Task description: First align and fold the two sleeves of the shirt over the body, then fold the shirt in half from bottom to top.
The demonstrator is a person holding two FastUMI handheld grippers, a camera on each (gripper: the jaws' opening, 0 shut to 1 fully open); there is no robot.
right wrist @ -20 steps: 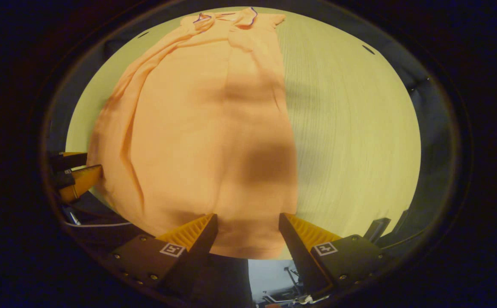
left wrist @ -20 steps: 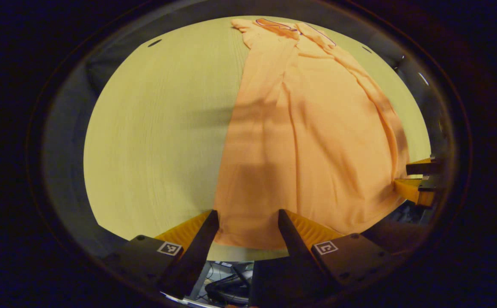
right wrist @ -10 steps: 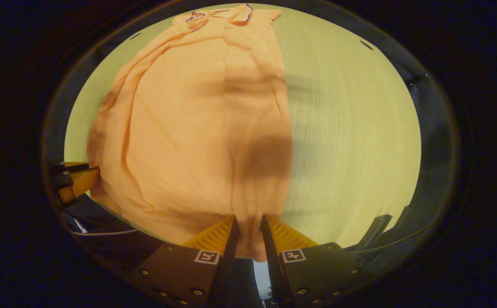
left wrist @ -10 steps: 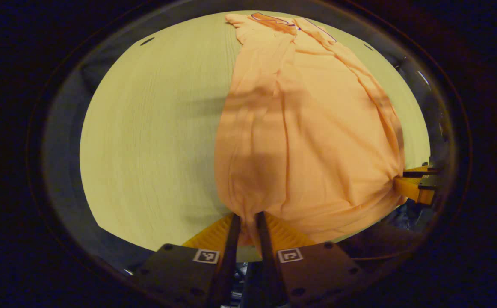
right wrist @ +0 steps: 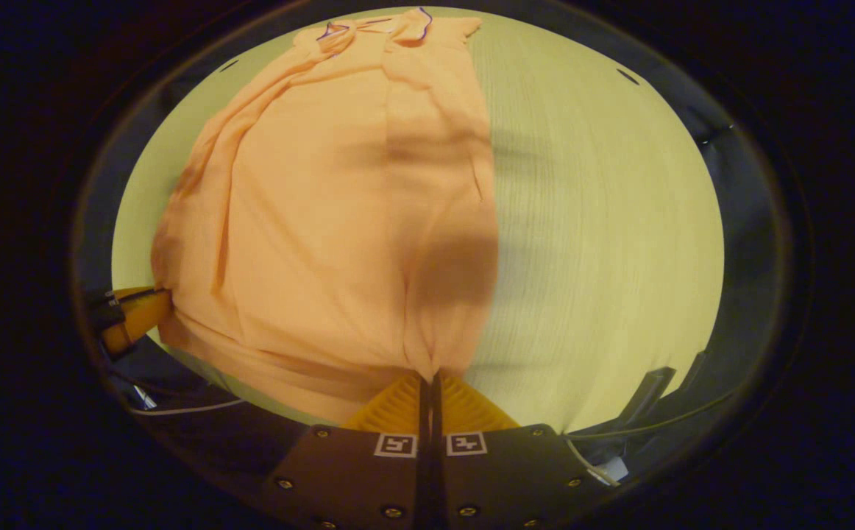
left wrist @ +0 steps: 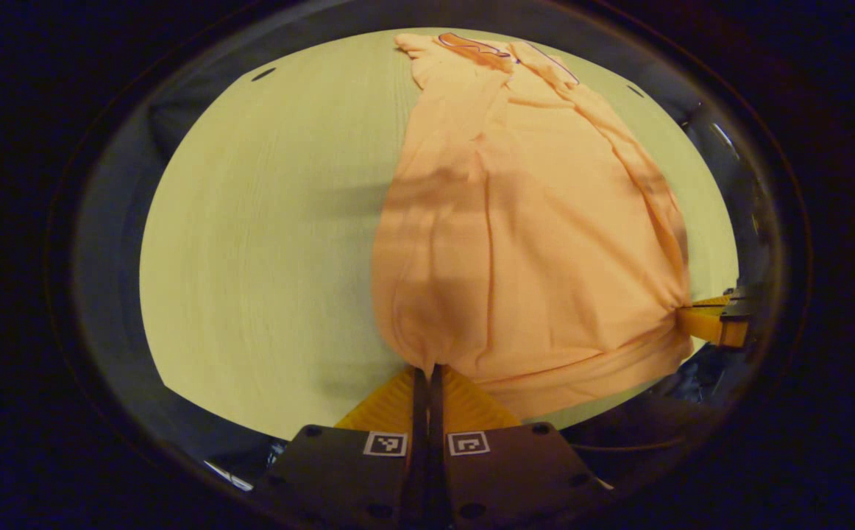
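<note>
Shirt [left wrist: 530, 243] hem in both grippers' jaws

Warm, dim yellowish light in both views. Soft dark shadow patches fall on the orange shirt [left wrist: 530, 243] near its bottom hem, w/ a fainter shadow band across its middle running onto the wooden table [left wrist: 265, 243]. No glare. Strong fisheye bulge; edges curve & darken. Right gripper view slightly soft; shirt [right wrist: 339, 221] weave unclear. Far collar small, sharp enough.
</note>
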